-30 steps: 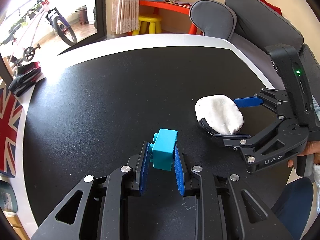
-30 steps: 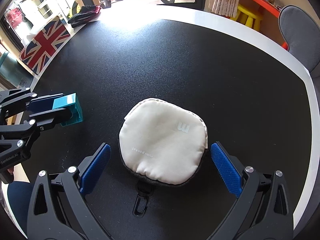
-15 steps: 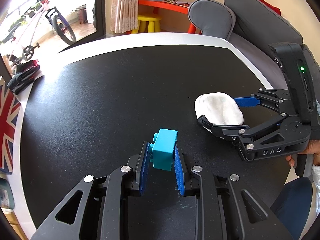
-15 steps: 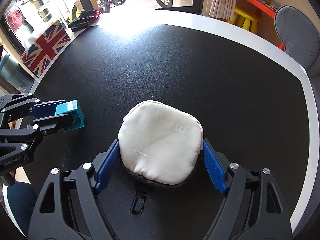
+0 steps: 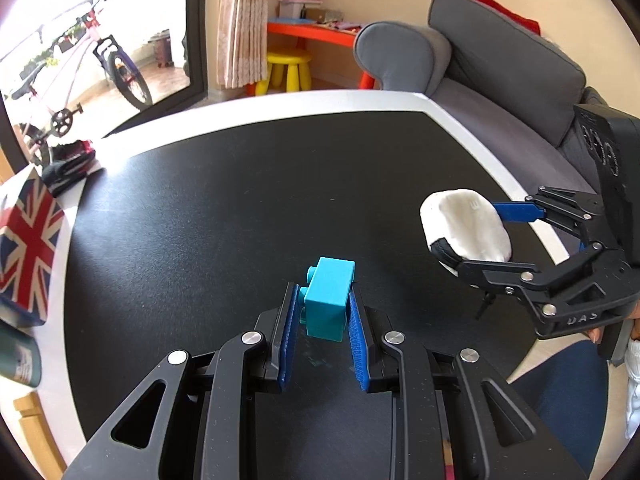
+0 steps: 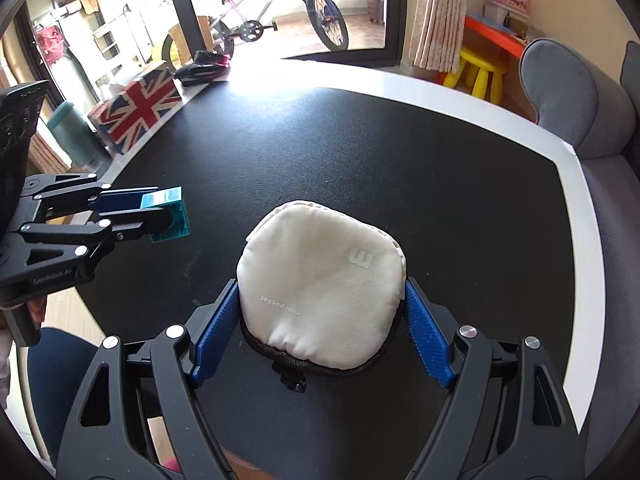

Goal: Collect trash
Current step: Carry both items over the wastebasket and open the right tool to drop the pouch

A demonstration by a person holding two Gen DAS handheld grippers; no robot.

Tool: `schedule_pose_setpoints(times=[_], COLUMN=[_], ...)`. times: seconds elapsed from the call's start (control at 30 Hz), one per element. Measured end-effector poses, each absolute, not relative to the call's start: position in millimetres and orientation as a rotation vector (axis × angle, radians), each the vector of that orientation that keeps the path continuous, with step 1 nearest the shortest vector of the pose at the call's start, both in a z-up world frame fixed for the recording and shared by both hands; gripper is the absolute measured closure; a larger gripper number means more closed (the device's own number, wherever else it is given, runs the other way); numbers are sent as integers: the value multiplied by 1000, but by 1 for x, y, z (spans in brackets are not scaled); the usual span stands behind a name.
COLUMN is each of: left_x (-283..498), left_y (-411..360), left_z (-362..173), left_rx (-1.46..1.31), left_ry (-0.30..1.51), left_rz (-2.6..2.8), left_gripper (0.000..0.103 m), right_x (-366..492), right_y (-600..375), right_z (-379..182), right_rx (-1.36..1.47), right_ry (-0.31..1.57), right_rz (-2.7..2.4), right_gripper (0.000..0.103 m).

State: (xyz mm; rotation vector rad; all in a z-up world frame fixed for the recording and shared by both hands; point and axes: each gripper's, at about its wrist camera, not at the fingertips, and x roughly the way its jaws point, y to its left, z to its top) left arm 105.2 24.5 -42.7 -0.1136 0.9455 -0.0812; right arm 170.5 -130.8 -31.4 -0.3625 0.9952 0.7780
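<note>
My left gripper (image 5: pixel 322 312) is shut on a teal toy brick (image 5: pixel 329 298) and holds it above the black table (image 5: pixel 224 208). The brick also shows in the right wrist view (image 6: pixel 168 220), between the left gripper's fingers. My right gripper (image 6: pixel 320 312) is shut on a white round pouch (image 6: pixel 320 292) printed "mini pocket", with a black zip edge and a clip hanging below. In the left wrist view the pouch (image 5: pixel 466 230) is lifted off the table at the right, held by the right gripper (image 5: pixel 508 240).
A Union Jack box (image 6: pixel 138 110) and a teal container (image 6: pixel 74 134) stand at the table's left edge. A dark glove-like item (image 6: pixel 204 68) lies at the far corner. A grey sofa (image 5: pixel 500 80) is beyond the right edge. Bicycle, yellow stool outside the table.
My right gripper closed on the white pouch and lifted it off the table. My left gripper rose with the teal brick still in it.
</note>
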Motion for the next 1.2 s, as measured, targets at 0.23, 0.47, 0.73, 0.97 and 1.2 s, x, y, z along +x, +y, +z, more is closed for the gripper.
schedule_pose_setpoints(times=[0.23,0.47,0.73,0.97,1.2], left_x=[65,24,-16,-44,-64], left_y=[2,-19,-39,-50,-53], left_z=[-14,-1,-3,-27,-48], left_rx=[-86,-82,-79,-117,-149], left_ry=[899,869,860,899,938], left_rz=[-100,-123,-129,-131,-128], left_gripper=[80,80,80,80,80], right_x=[121,71,23,-6,-22], right_y=[-167,-194,-214,-224,-225], right_z=[10,29,22,-2,-25], right_rx=[-344,-325,-340,-350,-348], right_ry=[918,861,869,911,961], right_rz=[805,825,852,872,892], right_gripper=[24,24,24,24,24])
